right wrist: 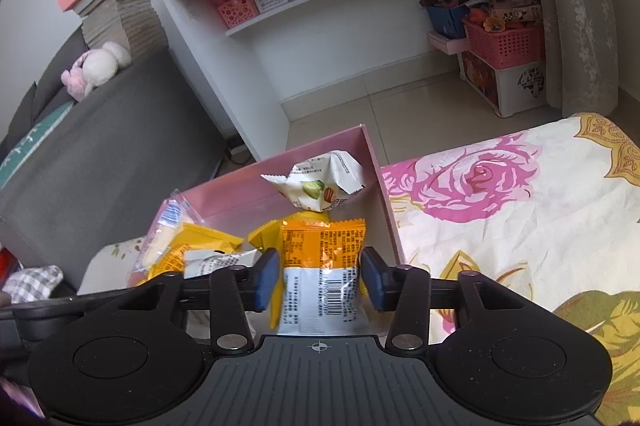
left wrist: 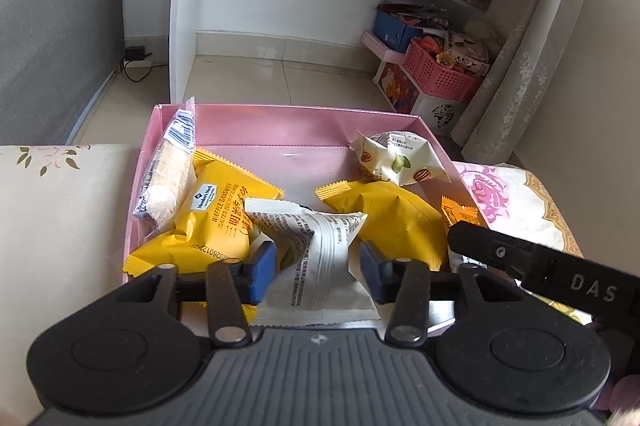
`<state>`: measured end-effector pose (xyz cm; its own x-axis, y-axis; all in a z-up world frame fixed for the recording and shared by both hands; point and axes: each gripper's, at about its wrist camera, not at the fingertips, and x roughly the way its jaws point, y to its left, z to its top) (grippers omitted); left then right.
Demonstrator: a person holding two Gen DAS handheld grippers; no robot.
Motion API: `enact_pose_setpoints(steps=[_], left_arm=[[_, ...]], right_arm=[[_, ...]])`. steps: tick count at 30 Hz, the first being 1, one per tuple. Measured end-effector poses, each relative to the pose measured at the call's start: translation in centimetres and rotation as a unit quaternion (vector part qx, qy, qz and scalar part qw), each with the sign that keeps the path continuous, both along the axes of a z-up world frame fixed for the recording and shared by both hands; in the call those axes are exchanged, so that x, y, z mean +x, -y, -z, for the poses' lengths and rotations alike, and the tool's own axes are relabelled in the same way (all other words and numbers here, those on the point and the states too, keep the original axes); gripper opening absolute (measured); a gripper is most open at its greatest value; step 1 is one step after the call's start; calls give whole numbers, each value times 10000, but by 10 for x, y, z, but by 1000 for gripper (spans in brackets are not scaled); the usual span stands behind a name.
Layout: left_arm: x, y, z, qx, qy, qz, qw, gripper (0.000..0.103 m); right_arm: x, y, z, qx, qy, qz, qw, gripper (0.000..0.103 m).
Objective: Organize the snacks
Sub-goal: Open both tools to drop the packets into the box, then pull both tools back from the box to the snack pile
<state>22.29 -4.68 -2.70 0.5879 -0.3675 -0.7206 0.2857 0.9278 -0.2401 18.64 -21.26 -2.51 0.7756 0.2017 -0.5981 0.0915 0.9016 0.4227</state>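
Although the pink box [left wrist: 288, 130] already holds a good heap of snacks, the sorting looks to be in its late part rather than finished. Inside it, in the left wrist view, lie two yellow waffle packets [left wrist: 212, 222], a clear wrapped biscuit pack [left wrist: 168, 170] leaning on the left wall, and a cream nut packet [left wrist: 396, 158] at the far right corner. The box sits on a tabletop under a flowered cloth [right wrist: 500, 210].

The left tongs [left wrist: 316, 268] stand over the near end of the box with a white printed packet [left wrist: 316, 250] between the blue pads. The pads look a little apart from its sides, not pinching, so I judge the packet to be lying in the box and let go. The right tongs [right wrist: 320, 280] are likewise spread, with an orange and white packet [right wrist: 324, 266] standing between the pads near the right wall of the box; a thin gap shows on each side, so it too seems released rather than gripped.

No loose snacks show on the cloth to the right or on the bare stretch to the left of the box, though much of the near tabletop is hidden by the gripper bodies. What is left, as far as I can judge, is to draw both tongs away and perhaps tidy the jumbled packets, since they lie overlapping and at odd angles.
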Motion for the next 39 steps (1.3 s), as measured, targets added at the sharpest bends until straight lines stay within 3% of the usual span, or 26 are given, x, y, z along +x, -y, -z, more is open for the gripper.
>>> enact_pose_setpoints(steps=[1,4,11,13,21,30,39], left_arm=[[-2,-1,-1,6,15,-17,10000,55],[-7,-5,-5,-94,-19,-70,9999,63],[-28,-14,-8,-31,19,-24,10000,79],[-34,-19,-9,0,-17,-52,10000,83],[-63,-34,-24,-50,116,-102,9999,98],[-100,-52,-32,-36,153,-95,9998,103],[-130,-74,-18,171,233,-184,9994,103]], right_arm=[[-2,1,-2,32,10,54,10000,65],[-7,6,-6,161,39,160,9997,73],[-22,10,-13,270,-81,319,9991,78],[-27,9,-17,236,-92,362,9990,83],[-50,3,-33,43,-198,396,9990,86],[-83,-4,-45,-85,-228,338,9991,92],[-114,-13,-36,-312,-203,176,9992,95]])
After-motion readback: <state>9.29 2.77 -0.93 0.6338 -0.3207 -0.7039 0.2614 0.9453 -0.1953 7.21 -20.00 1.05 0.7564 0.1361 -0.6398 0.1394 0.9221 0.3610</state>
